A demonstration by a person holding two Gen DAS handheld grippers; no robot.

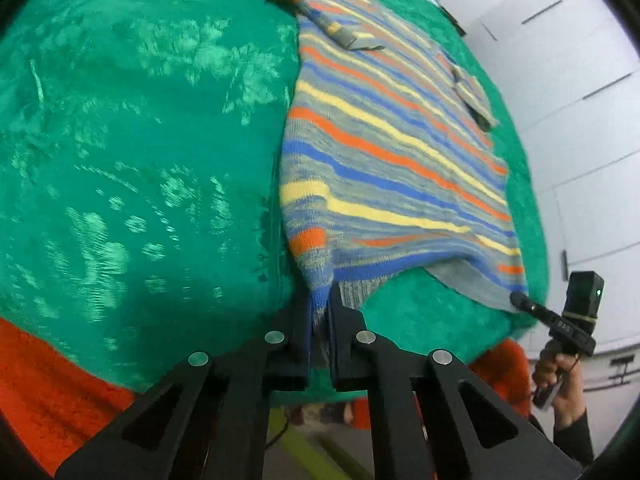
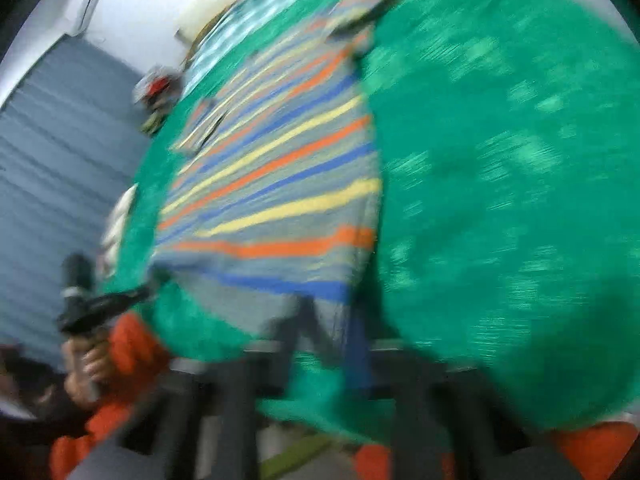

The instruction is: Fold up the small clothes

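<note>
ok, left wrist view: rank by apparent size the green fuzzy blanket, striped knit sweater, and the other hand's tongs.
1. Green fuzzy blanket
2. Striped knit sweater
3. Right tongs, smallest, though farther from the camera, so its look is unsure.

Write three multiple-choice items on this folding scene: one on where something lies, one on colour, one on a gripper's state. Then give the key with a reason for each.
1. Where does the striped sweater lie?
A. On the green blanket
B. On a bare wooden floor
C. Inside a basket

2. Which stripe colours does the sweater show on its grey knit?
A. Pink and purple
B. Orange, yellow and blue
C. Black and white

3. What is the left gripper doing?
A. Open, clear of all cloth
B. Shut on a pen
C. Shut on the sweater's near corner

Key: 1 A, green blanket surrounds the spread sweater; 2 B, those stripes cross the knit in both views; 3 C, hem fabric is pinched between its fingers in the left wrist view.
</note>
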